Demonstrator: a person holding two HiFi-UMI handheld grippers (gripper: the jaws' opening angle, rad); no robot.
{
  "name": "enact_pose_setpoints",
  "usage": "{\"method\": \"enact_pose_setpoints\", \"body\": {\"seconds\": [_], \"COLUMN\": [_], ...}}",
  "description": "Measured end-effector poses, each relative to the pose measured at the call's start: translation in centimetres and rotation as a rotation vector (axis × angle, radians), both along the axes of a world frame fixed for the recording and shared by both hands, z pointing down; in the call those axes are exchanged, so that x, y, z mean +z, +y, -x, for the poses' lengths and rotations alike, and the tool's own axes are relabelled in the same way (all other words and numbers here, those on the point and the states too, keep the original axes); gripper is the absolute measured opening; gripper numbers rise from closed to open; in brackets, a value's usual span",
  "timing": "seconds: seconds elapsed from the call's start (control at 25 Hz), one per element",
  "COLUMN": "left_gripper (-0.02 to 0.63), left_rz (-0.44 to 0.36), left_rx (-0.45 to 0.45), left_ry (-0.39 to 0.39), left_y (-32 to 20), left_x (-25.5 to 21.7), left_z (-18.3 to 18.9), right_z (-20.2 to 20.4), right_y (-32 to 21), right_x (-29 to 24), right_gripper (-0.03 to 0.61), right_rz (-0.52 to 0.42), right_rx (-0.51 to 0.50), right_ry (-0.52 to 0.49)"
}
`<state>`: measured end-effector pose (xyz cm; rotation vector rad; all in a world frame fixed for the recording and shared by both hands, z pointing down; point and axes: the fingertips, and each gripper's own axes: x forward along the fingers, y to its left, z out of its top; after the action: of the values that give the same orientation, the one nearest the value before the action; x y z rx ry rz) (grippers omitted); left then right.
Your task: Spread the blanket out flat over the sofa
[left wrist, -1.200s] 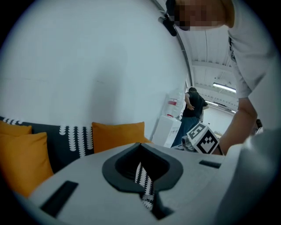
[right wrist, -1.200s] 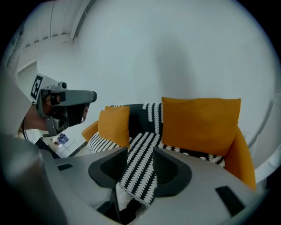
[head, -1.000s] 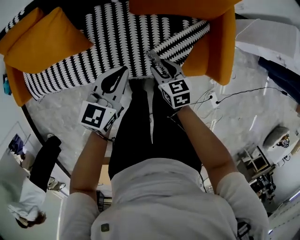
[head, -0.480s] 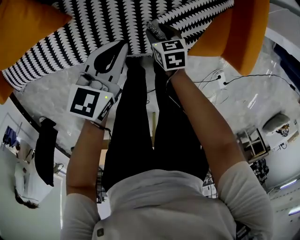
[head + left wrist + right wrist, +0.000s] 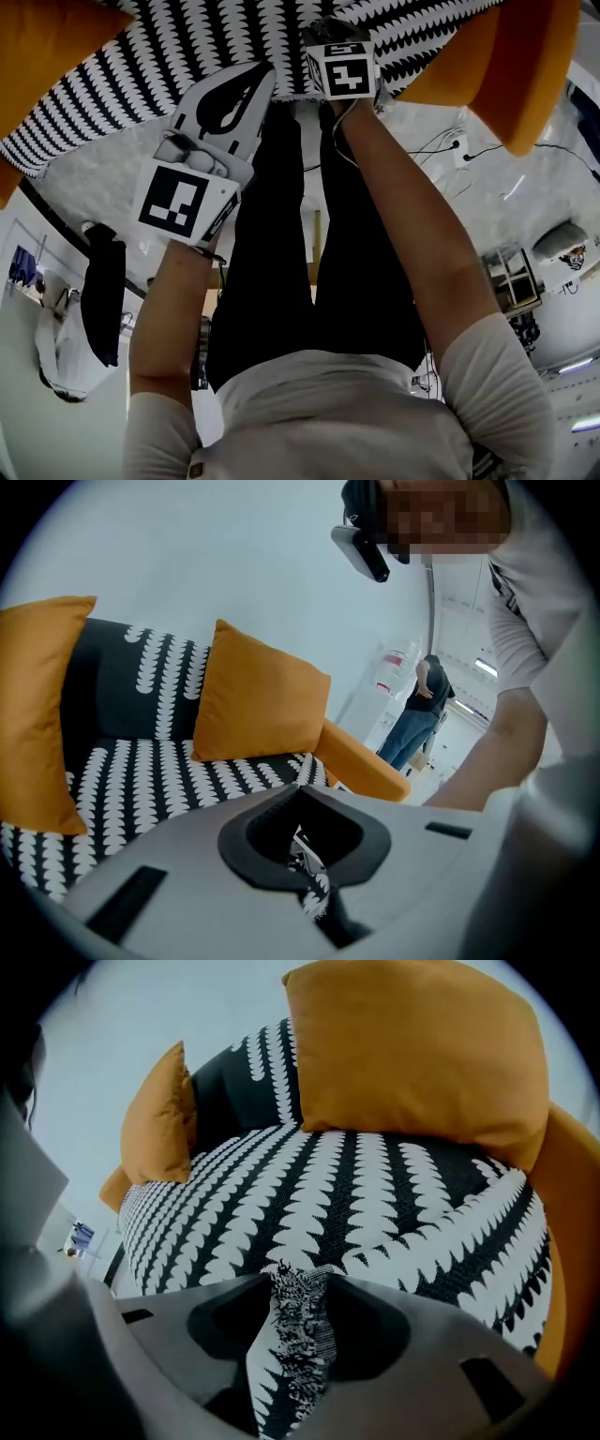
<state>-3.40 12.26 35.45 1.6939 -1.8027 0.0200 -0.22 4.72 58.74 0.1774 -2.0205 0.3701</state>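
Note:
A black-and-white patterned blanket (image 5: 187, 47) lies over the seat and back of the orange sofa (image 5: 511, 66). Its front hem hangs at the seat edge. My left gripper (image 5: 258, 80) is shut on a bit of that hem, which shows in the slit between the jaws in the left gripper view (image 5: 305, 855). My right gripper (image 5: 323, 33) holds a bunched fold of the hem (image 5: 295, 1326); its jaws are opening, with the fabric still pinched upright between them. The blanket (image 5: 309, 1194) looks mostly smooth across the seat.
Orange cushions lean on the sofa back (image 5: 422, 1054) (image 5: 159, 1119) (image 5: 258, 700). A cable and socket (image 5: 459, 150) lie on the marble floor to the right. A person (image 5: 417, 719) stands in the far doorway. My legs are close against the sofa front.
Both grippers have moved forward to the sofa's front edge with the hem still in them. The view has tilted down, so the sofa sits higher in the frame.

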Motion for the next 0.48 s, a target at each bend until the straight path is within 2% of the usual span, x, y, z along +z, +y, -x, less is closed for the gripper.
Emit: {"method": "enact_pose_setpoints", "body": {"seconds": [0.04,0.16,0.28,0.48], "left_gripper": [0.009,0.009,0.009,0.009], "left_rz": [0.003,0.009,0.02,-0.014], "left_rx": [0.001,0.014,0.025,0.063], "left_ry": [0.002,0.0,0.0,0.008], "left_y": [0.2,0.6,0.4,-2.7], "left_x": [-0.1,-0.5,-0.4,1.0], "left_z": [0.2,0.7,0.1,-2.2], "right_z": [0.3,1.0,0.5,-2.0], "right_y": [0.0,-0.4,-0.6,-3.7], "right_x": [-0.2,-1.0,-1.1,-1.2], "right_gripper": [0.198,0.109,0.054,0.04], "right_rz": [-0.018,-0.067,-0.069,-0.107], "right_rx": [-0.008,-0.015,-0.029,-0.022], "right_ry": [0.008,0.017,0.013,-0.014]}}
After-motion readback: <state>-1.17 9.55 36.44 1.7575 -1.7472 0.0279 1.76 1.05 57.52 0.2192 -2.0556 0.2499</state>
